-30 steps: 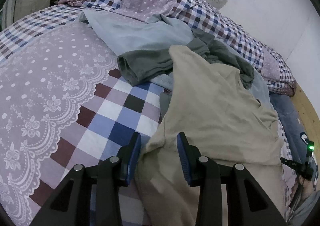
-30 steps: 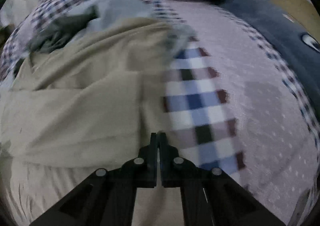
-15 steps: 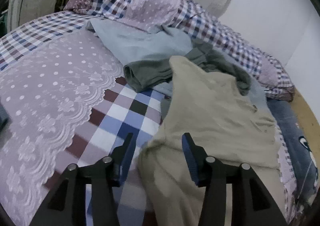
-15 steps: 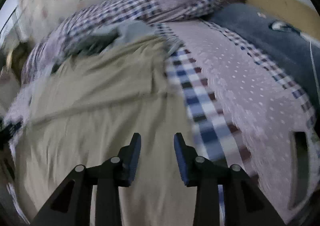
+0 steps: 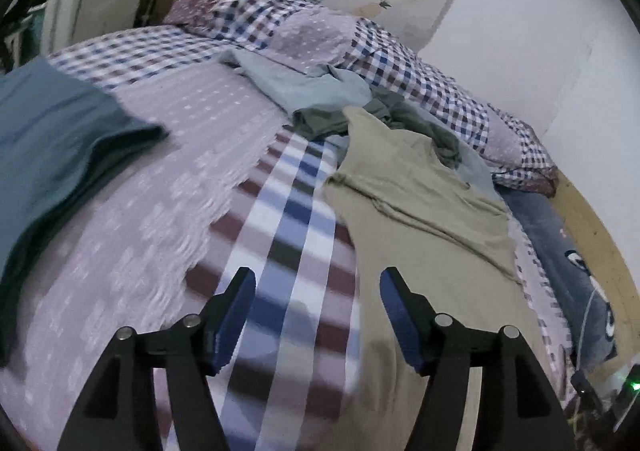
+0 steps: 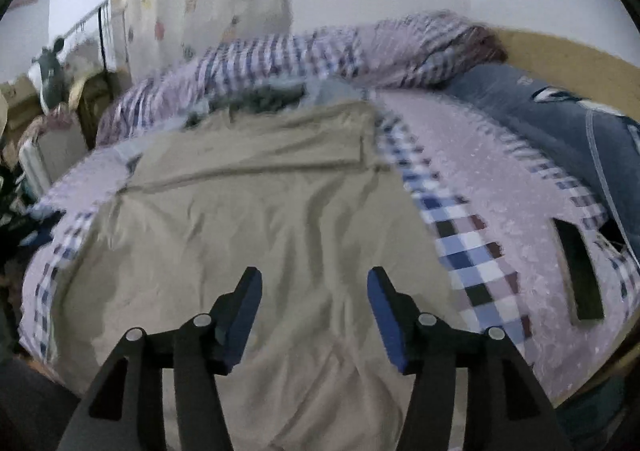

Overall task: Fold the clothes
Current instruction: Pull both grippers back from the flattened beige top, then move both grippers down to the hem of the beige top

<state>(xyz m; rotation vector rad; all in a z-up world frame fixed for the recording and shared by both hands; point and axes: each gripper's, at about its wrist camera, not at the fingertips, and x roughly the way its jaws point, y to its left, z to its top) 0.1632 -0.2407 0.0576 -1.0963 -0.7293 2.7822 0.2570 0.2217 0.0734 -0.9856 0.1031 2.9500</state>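
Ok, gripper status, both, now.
Left gripper: open, holding nothing, above the bedspread.
Right gripper: open, holding nothing, above the beige shirt.

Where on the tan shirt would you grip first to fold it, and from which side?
Grip the tan shirt at its left side edge, where it lies flat on the checked bedcover. Come in low from the left with the open left tongs: that edge is free and bare.

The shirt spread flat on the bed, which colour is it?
Beige shirt, clearest in the right wrist view.
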